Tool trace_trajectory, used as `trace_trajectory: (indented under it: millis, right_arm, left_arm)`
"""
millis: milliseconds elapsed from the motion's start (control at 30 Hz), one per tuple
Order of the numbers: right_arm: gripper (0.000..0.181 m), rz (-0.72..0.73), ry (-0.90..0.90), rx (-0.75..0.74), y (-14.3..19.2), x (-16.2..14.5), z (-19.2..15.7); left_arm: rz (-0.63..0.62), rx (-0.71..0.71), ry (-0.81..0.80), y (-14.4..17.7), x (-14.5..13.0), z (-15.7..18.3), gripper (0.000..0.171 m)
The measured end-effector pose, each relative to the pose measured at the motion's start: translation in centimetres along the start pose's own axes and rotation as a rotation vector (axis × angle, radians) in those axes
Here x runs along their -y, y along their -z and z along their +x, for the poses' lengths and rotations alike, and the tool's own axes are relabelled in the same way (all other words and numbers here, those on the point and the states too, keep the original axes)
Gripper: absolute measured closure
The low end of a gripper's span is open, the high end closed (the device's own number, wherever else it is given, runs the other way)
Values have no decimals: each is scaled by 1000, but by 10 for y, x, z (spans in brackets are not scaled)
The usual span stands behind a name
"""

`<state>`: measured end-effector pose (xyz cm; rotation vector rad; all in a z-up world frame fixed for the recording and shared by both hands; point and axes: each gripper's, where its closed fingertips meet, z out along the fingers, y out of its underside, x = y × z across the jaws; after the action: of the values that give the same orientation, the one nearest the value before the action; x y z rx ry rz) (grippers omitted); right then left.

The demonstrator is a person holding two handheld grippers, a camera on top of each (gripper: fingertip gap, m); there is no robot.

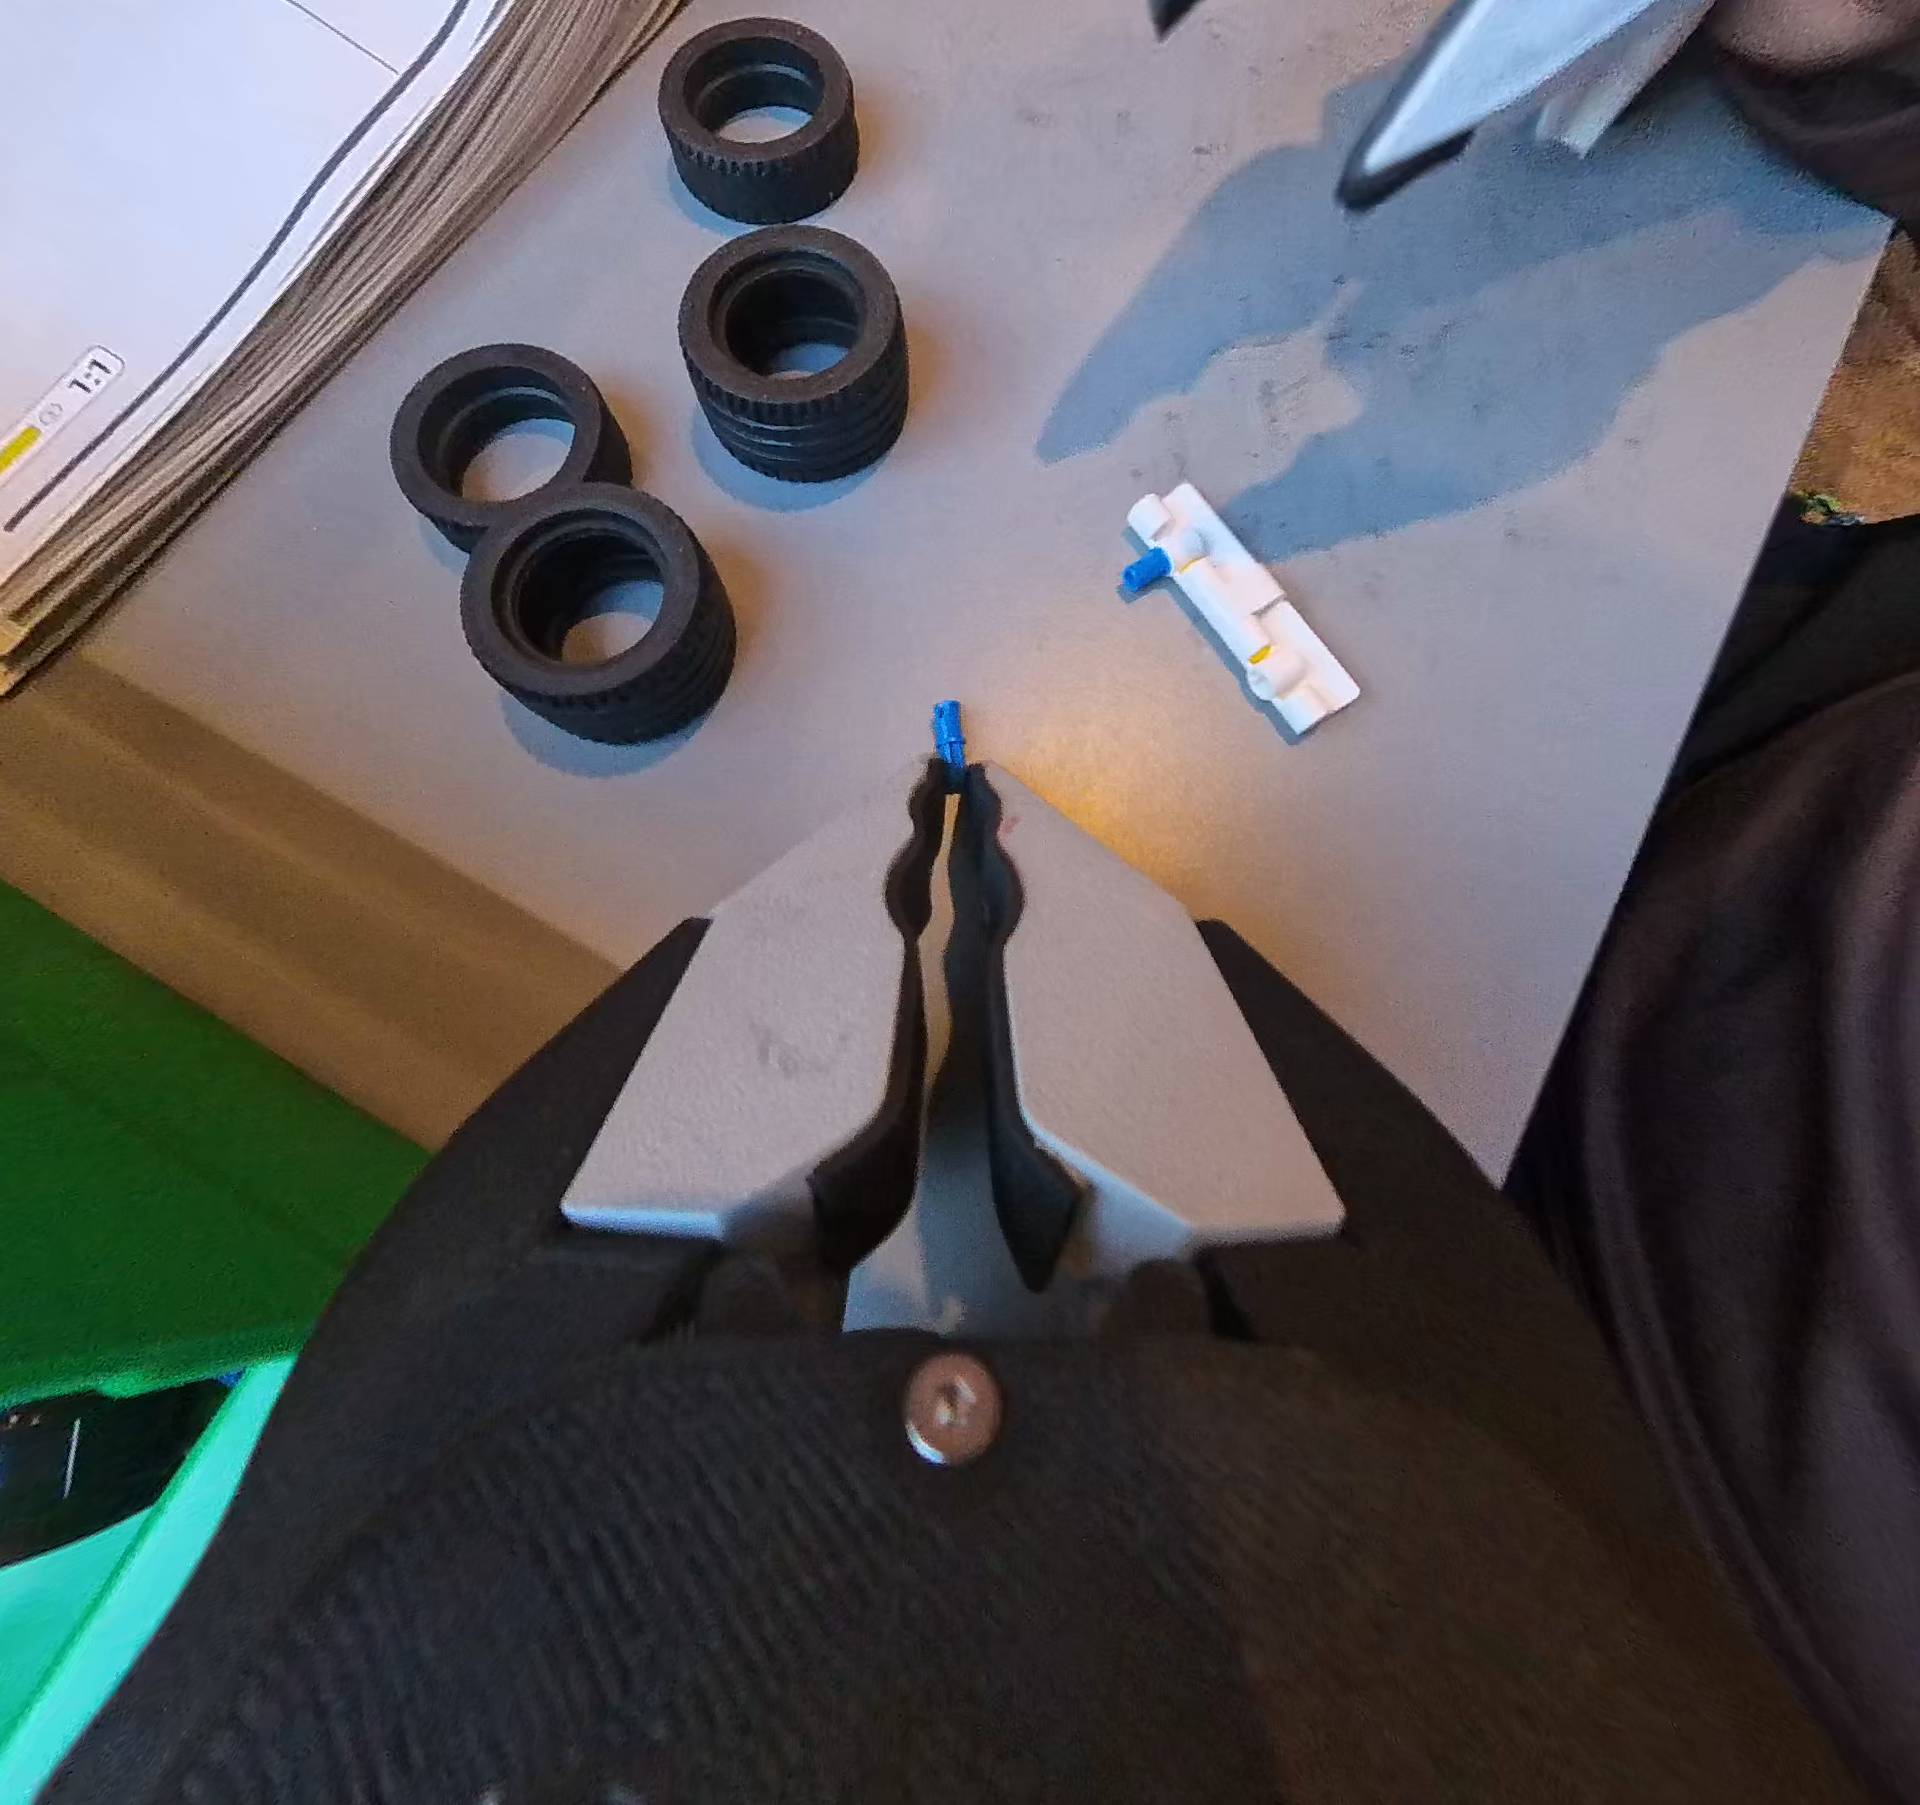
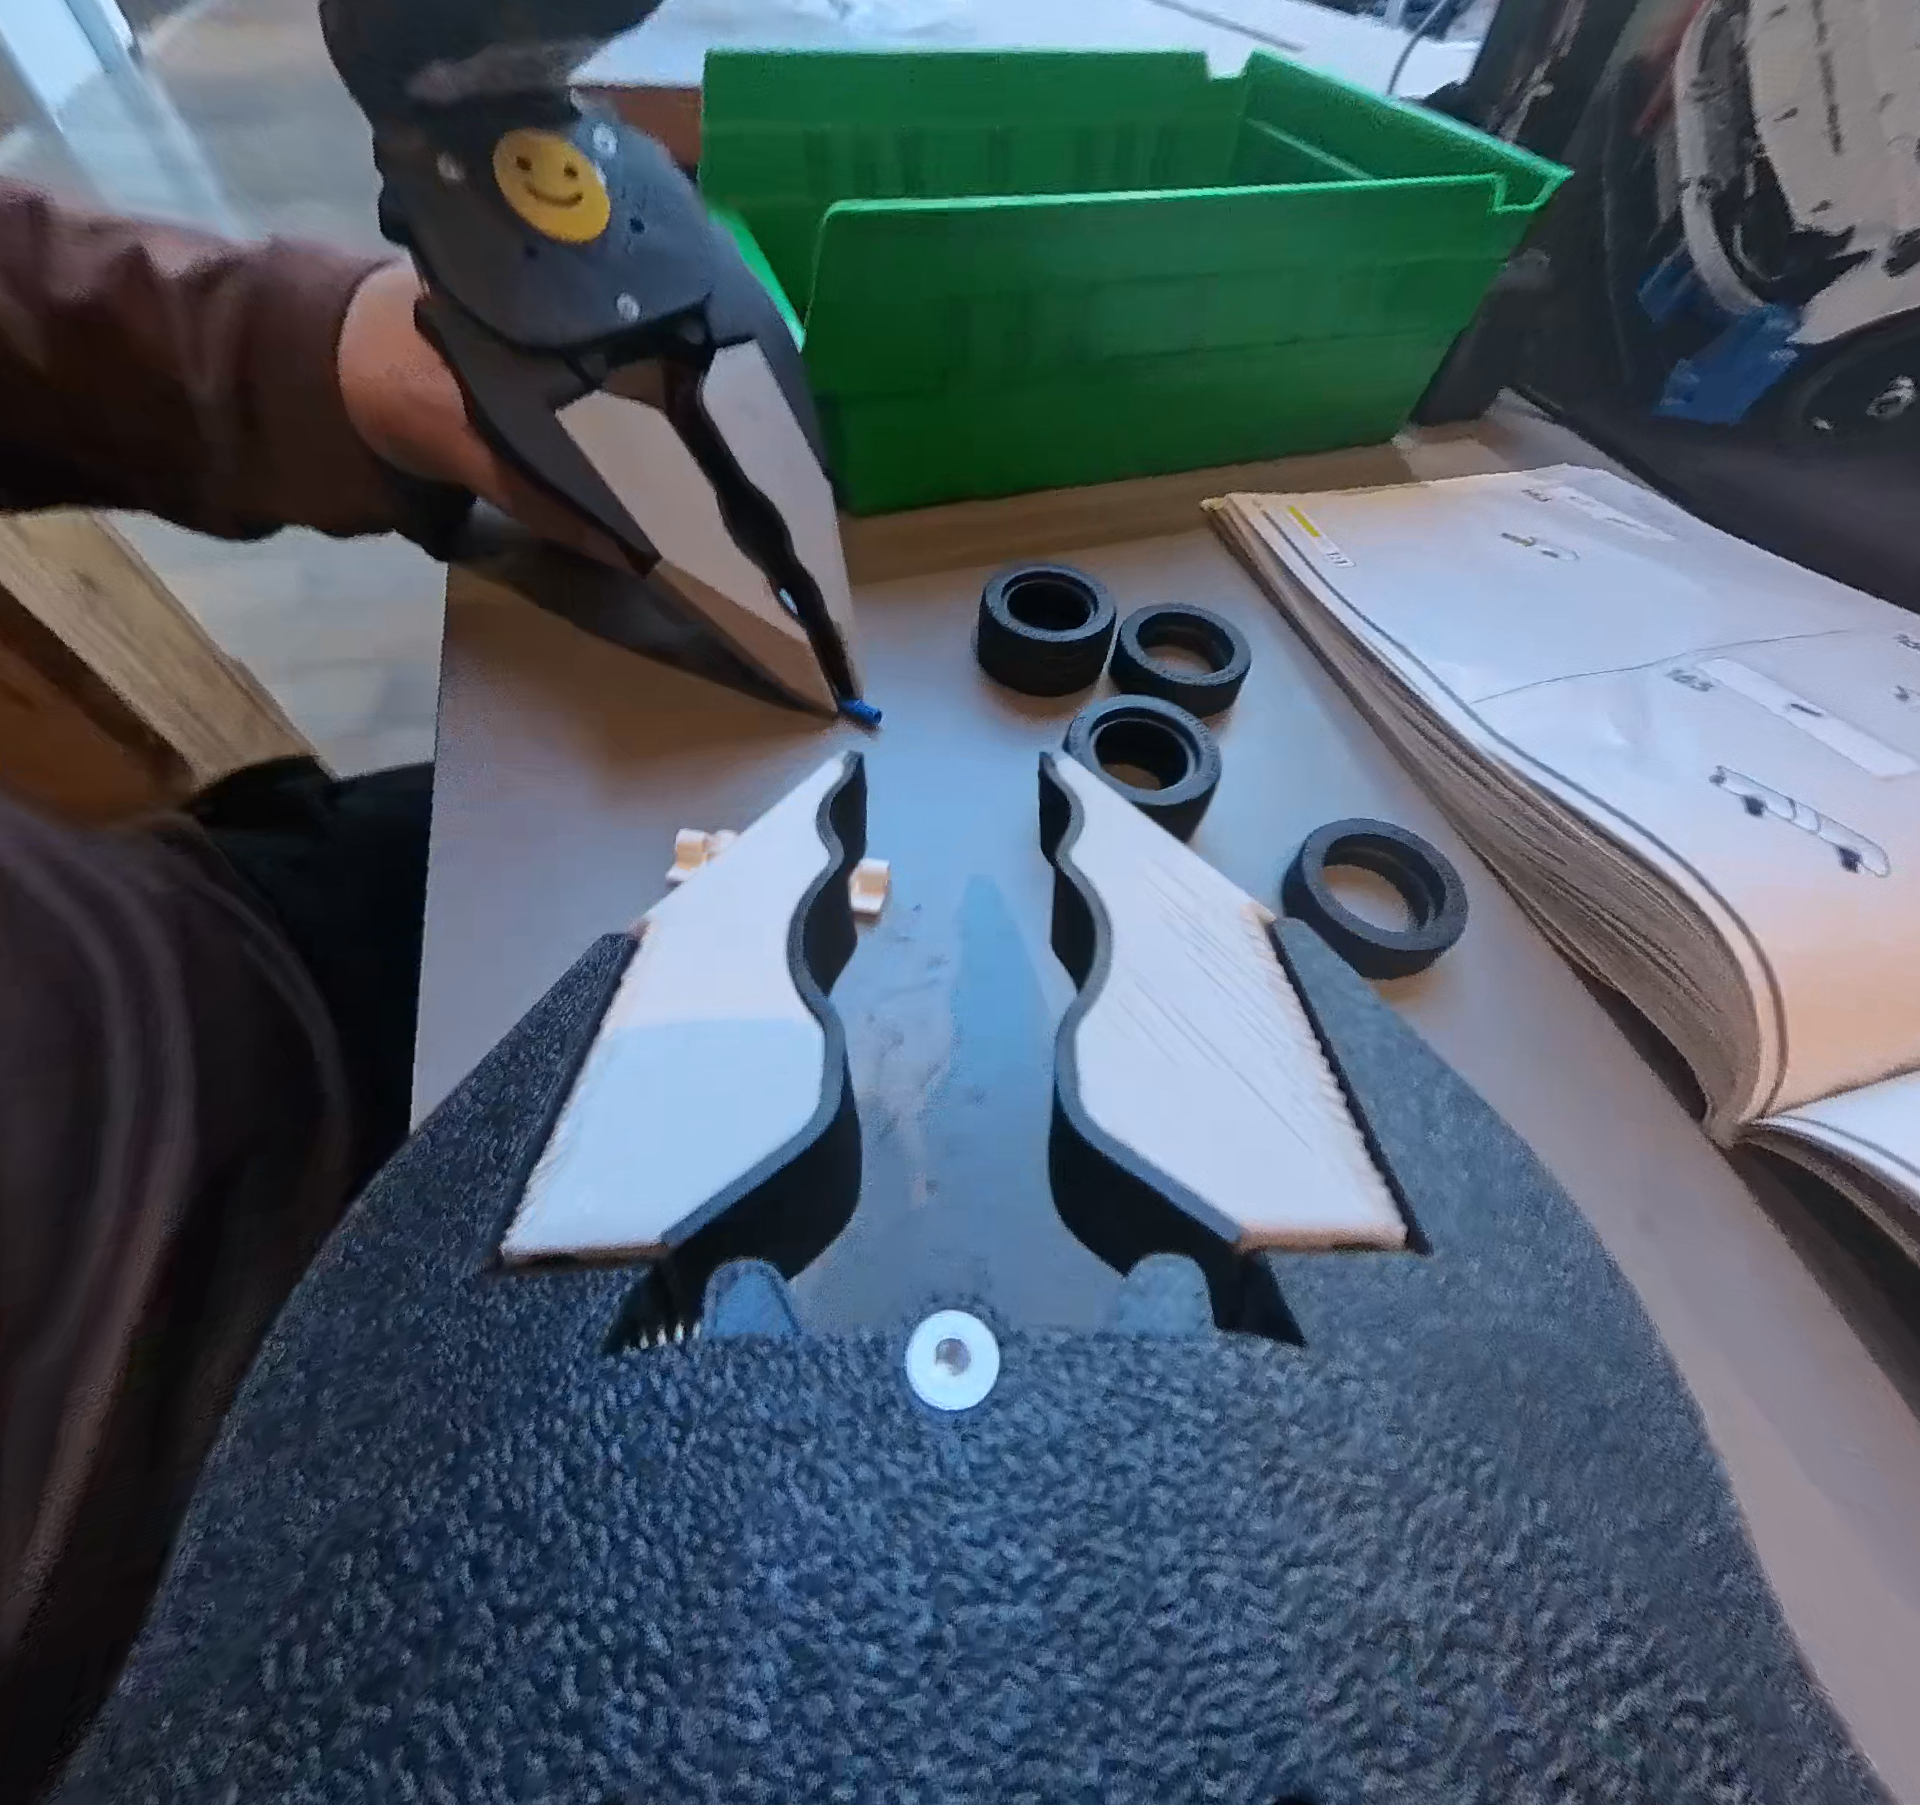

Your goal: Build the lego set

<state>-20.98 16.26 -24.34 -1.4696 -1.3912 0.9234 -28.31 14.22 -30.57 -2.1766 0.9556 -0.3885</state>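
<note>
My left gripper (image 1: 953, 775) is shut on a small blue pin (image 1: 947, 732) that sticks out past its tips, low over the grey table (image 1: 1039, 197). It also shows in the right wrist view (image 2: 847, 701) with the blue pin (image 2: 862, 713). A white lego piece (image 1: 1242, 602) with another blue pin in its side lies on the table to the right. In the right wrist view the white piece (image 2: 694, 846) is mostly hidden behind my left finger. My right gripper (image 2: 951, 789) is open and empty, hovering above the table; its fingers (image 1: 1455, 82) show at the top right of the left wrist view.
Several black rubber tyres (image 1: 792, 368) (image 2: 1143, 758) stand on the table. An open instruction book (image 1: 208, 145) (image 2: 1610, 716) lies beside them. A green bin (image 2: 1122, 269) stands at the far edge. A person's hand (image 2: 416, 415) and dark sleeve hold the left gripper. There is about 11 centimeters between the tips of the two grippers. Both grippers' tips are roughly 6 centimeters from the white lego piece (image 1: 1242, 602).
</note>
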Motion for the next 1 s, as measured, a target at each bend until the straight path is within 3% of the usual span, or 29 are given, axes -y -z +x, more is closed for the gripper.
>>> trace_trajectory:
  millis: [67, 200, 267, 367, 700, 833, 1000]
  right_arm:
    - [148, -48, 48, 7, -5, -6, -6]
    - [151, -107, 143, 59, -12, -14, -23]
    - [162, -127, 176, 128, -11, -18, -40]
    - [167, -191, 178, 195, -9, -28, -56]
    - [166, -250, 208, 162, -8, -36, -66]
    - [176, -262, 197, 149, -9, -38, -63]
    - [177, -305, 194, 130, -12, -44, -60]
  left_arm:
    - [5, 32, -54, 0, 2, 1, 170]
    - [88, 34, -386, 5, 19, 38, 171]
    - [142, 35, -563, 8, 28, 58, 170]
    - [202, 48, -707, 7, 38, 71, 170]
    - [192, -11, -792, -2, 36, 80, 170]
    - [176, 18, -823, -8, 33, 79, 170]
    - [153, -17, -737, -10, 30, 77, 170]
